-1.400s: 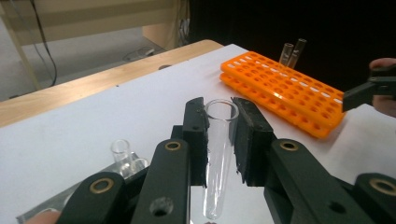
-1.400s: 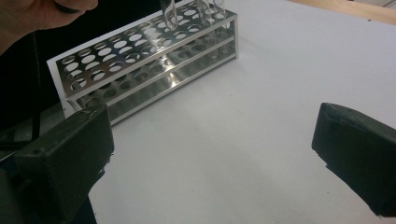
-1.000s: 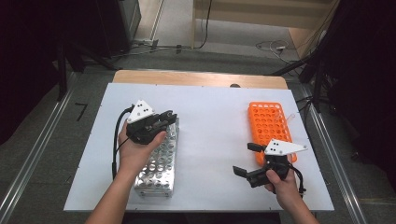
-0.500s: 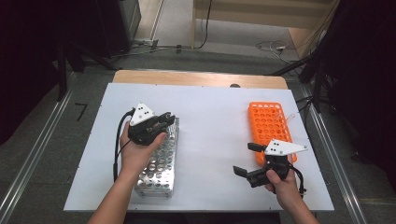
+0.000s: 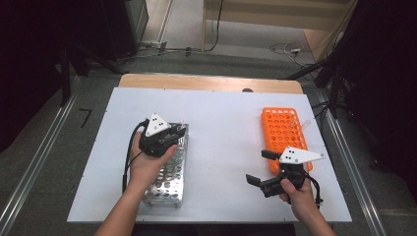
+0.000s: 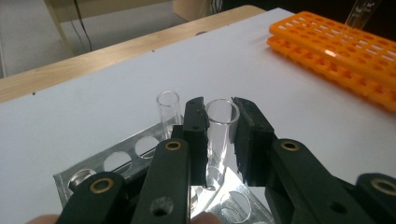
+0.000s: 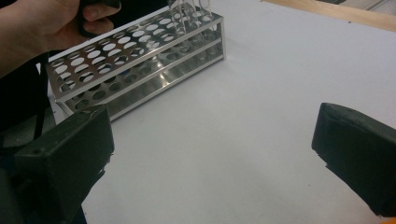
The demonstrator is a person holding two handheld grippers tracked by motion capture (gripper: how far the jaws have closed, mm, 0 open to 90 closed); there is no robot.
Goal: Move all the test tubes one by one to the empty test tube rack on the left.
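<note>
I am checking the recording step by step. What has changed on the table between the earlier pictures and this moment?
Very little changed. The left gripper has crept slightly toward the far end of the metal rack; its jaws now stand around a glass tube in the rack. The right gripper stayed open near the orange rack, holding nothing. Both racks kept their places.

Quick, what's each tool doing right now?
Left tool: closed on a glass test tube in the metal rack.
Right tool: open, empty.

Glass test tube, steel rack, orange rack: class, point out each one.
glass test tube [image 6: 219,135], left gripper view, its clear wall.
steel rack [image 5: 169,179], high view, perforated top plate.
orange rack [image 5: 282,129], high view, its top grid.
</note>
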